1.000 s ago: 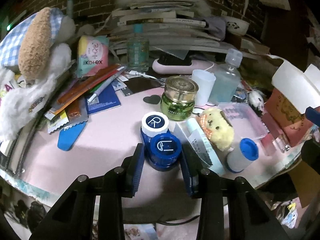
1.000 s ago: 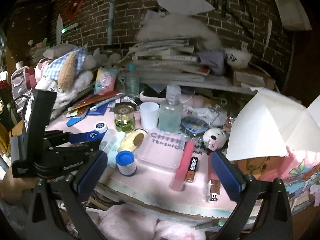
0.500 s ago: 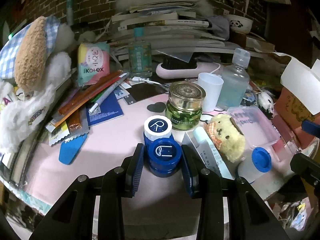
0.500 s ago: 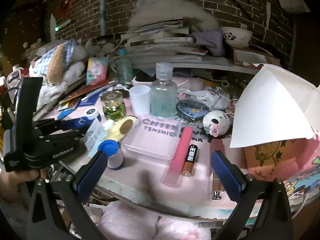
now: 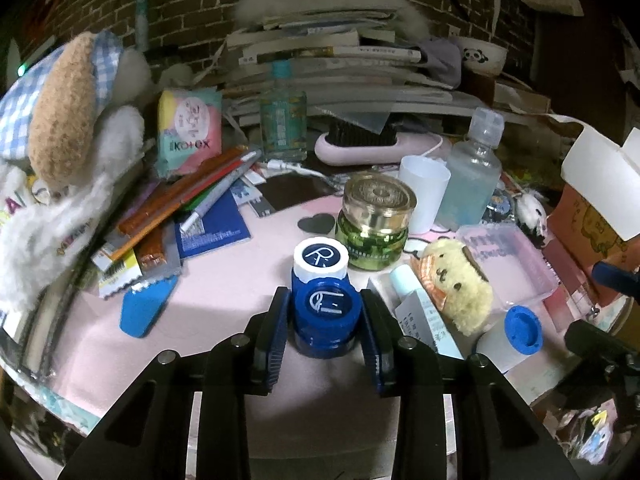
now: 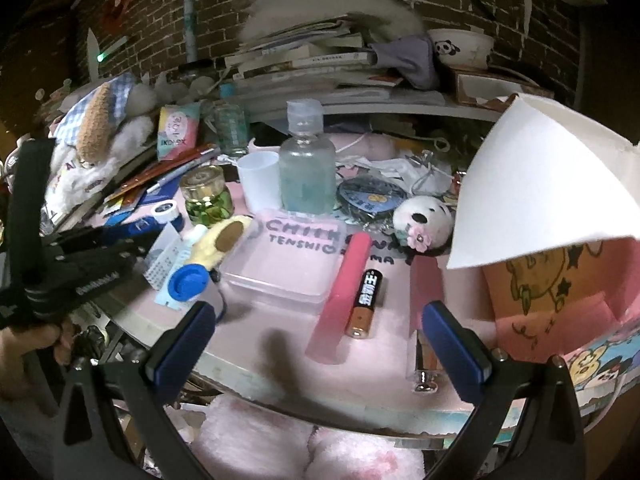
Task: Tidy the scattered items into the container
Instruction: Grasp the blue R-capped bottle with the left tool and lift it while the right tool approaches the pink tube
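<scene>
Left tool (image 5: 325,322) pinches the blue lens case (image 5: 324,300); lift straight, clearing the green jar (image 5: 374,228). Right tool (image 6: 320,344) gapes wide, holding nothing.

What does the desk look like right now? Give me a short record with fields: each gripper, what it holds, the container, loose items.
left gripper: shut on contact lens case, low over the pink desk
right gripper: open, empty, above the desk's front edge
container: open cardboard box at the right
loose items near right gripper: battery, pink tube, clear plastic case
</scene>
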`<state>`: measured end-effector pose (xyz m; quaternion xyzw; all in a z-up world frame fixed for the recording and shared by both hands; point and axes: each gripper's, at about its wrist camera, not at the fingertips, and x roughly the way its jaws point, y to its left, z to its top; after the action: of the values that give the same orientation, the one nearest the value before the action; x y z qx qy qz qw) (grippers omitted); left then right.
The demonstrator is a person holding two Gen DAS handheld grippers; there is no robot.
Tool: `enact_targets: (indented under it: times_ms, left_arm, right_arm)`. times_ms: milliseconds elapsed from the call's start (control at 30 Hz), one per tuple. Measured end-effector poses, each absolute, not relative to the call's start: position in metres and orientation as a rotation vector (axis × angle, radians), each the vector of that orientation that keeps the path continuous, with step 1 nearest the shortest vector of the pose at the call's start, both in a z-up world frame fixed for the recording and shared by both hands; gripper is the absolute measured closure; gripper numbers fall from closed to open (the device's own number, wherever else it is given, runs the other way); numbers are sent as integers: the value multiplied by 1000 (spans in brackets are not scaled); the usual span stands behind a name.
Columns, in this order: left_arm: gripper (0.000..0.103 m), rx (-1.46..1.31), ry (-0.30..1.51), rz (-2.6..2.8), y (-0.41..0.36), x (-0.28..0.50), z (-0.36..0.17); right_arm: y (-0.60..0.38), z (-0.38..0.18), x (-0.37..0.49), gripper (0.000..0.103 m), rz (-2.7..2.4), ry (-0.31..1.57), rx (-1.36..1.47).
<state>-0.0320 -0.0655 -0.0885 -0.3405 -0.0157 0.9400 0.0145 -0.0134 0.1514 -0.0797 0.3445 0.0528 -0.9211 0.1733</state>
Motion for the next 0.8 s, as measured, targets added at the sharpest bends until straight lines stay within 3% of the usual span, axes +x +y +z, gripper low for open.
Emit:
enact_targets:
  times_ms: [533,800]
  left_arm:
    - [72,-1102,19,2924,-68,-44,-96]
    - [76,-1124,32,2916,-66,-49,-94]
  right_arm:
    - [160,-88,-18,0,-2615,120,1012]
    - [162,-88,-18,0,-2617,108,1011]
